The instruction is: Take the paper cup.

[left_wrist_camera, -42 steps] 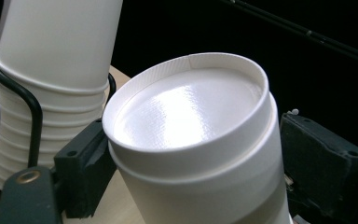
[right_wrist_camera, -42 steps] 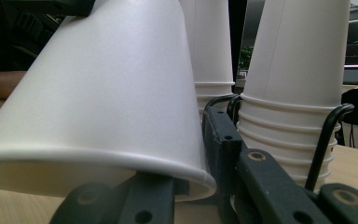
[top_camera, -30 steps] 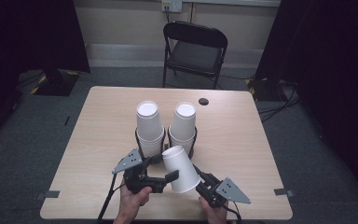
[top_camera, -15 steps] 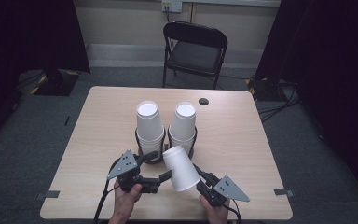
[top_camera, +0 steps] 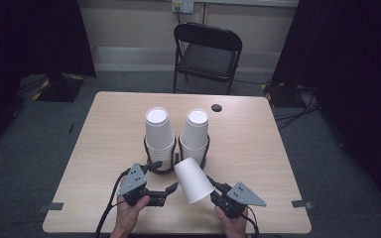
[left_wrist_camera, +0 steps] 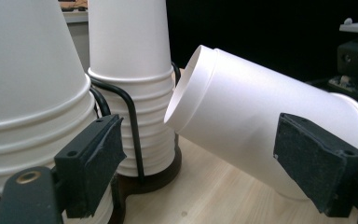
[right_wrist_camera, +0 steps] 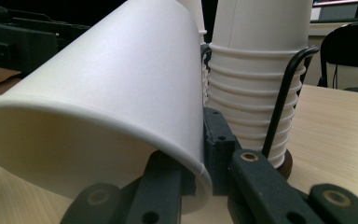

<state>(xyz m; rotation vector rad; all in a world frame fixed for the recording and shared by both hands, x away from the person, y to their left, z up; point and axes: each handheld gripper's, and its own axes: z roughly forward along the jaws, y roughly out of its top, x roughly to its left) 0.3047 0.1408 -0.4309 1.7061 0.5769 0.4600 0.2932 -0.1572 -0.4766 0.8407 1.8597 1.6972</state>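
Right gripper [top_camera: 217, 190] pinches the rim of a tilted paper cup [top_camera: 193, 179] above the worktop [top_camera: 258, 148], beside two cup stacks [top_camera: 158, 134]. Left gripper [top_camera: 167, 189] stands released. The cup is probably light and crushable; grip its rim gently.

Right up close, the right gripper [right_wrist_camera: 204, 154] has its two black jaws pinched on the rim wall of a white paper cup [right_wrist_camera: 107, 93] — one jaw inside the mouth, the other pressed against the outside. The cup lies tipped over, its open mouth toward the camera and its base pointing away to the upper right. Just behind it stands a stack of white cups [right_wrist_camera: 256, 70], nested upside down in a black wire holder [right_wrist_camera: 286, 84] on the pale wooden table [right_wrist_camera: 335, 140]. A dark chair [right_wrist_camera: 349, 56] sits at far right — the other gripper [right_wrist_camera: 18, 39] looms dark at upper left
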